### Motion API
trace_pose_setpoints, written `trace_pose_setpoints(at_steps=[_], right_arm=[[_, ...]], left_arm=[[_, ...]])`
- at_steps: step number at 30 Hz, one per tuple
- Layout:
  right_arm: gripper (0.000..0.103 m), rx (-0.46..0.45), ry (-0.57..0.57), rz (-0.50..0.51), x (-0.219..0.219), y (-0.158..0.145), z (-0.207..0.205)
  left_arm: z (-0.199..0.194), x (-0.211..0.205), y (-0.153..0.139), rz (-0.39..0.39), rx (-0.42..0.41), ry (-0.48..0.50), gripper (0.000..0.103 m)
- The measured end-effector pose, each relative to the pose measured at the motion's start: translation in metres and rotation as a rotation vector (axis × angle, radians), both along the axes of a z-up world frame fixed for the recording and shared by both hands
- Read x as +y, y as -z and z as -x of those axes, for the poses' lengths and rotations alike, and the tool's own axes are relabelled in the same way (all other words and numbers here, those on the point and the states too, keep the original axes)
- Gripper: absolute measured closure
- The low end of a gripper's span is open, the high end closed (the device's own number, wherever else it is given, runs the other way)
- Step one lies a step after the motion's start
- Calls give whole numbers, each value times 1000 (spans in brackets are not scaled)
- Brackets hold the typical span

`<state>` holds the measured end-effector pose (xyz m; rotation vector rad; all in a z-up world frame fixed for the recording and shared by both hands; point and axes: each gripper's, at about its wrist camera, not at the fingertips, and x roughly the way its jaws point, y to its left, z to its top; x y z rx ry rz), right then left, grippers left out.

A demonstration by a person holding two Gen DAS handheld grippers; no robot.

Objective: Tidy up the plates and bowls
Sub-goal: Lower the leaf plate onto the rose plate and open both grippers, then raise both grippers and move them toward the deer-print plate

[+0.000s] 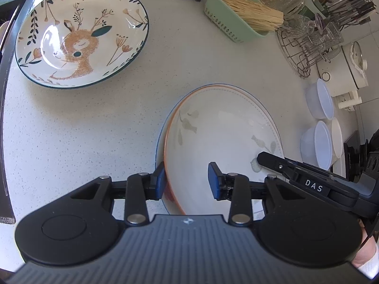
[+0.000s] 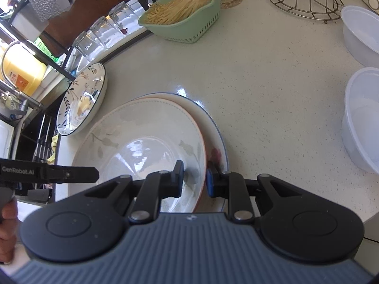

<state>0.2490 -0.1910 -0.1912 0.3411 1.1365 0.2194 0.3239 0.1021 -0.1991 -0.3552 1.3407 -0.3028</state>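
Landmark: the orange-rimmed plate [image 1: 222, 127], a shallow glazed ceramic dish with pale leaf prints, lying on a blue-rimmed plate [image 2: 214, 127] on the speckled white desk [image 1: 94, 123].
Left gripper [image 1: 186, 180]: jaws wide, straddling the orange-rimmed plate's near-left rim, one blue pad outside and one inside; not closed on it.
Right gripper [image 2: 194, 177]: jaws narrow, bracketing the same plate's right rim; whether the pads actually pinch it I cannot tell.
Step in hand: by my reading, taking hold of the top plate from both sides, to seat or lift it on the stack.
Next move calls for: closing evenly on the thin rim and keeping the plate level; glossy glaze looks slippery, so a lopsided squeeze could tip it.
Deer plate [image 1: 81, 35]: far left of the landmark, well apart, round, glossy, dark-rimmed, floral print.
Plastic bowls [image 1: 319, 120]: right of the landmark, translucent white, smooth, deep-sided.
Green basket [image 2: 182, 19]: beyond the landmark, slotted plastic, holding pale straw-like sticks.
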Motion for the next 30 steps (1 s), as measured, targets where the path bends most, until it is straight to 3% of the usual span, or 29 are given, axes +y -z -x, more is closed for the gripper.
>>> trace_pose_setpoints(at_steps=[13, 17, 23, 30], right_arm=[[80, -20, 16, 20, 2, -1, 3], [80, -89, 39, 60, 1, -14, 7], [80, -190, 69, 73, -2, -45, 12], [80, -327, 85, 82, -10, -96, 23]], left_arm=[[-6, 6, -19, -41, -27, -7, 62], [-3, 0, -28, -43, -70, 2, 62], [6, -7, -54, -70, -153, -5, 62], [21, -24, -118, -103, -327, -20, 62]])
